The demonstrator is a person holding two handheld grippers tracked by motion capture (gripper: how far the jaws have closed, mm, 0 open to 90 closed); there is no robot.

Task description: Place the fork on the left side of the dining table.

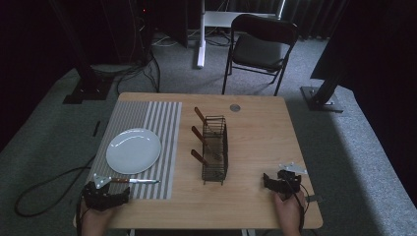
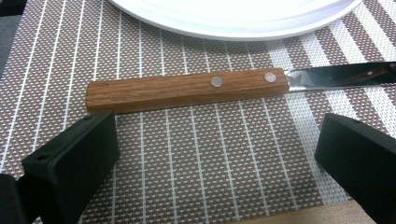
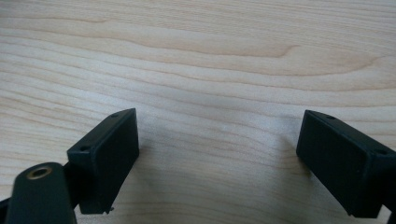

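Altogether four knives, one plate.

We count one white plate, one striped placemat, one wire rack holding three wooden-handled utensils, one knife, and one chair.

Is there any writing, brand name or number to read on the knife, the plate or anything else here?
None can be read. The knife handle shows bare wood with two metal rivets, the plate is plain white, the placemat has only stripes, and the table only wood grain. The wire basket carries no visible label.
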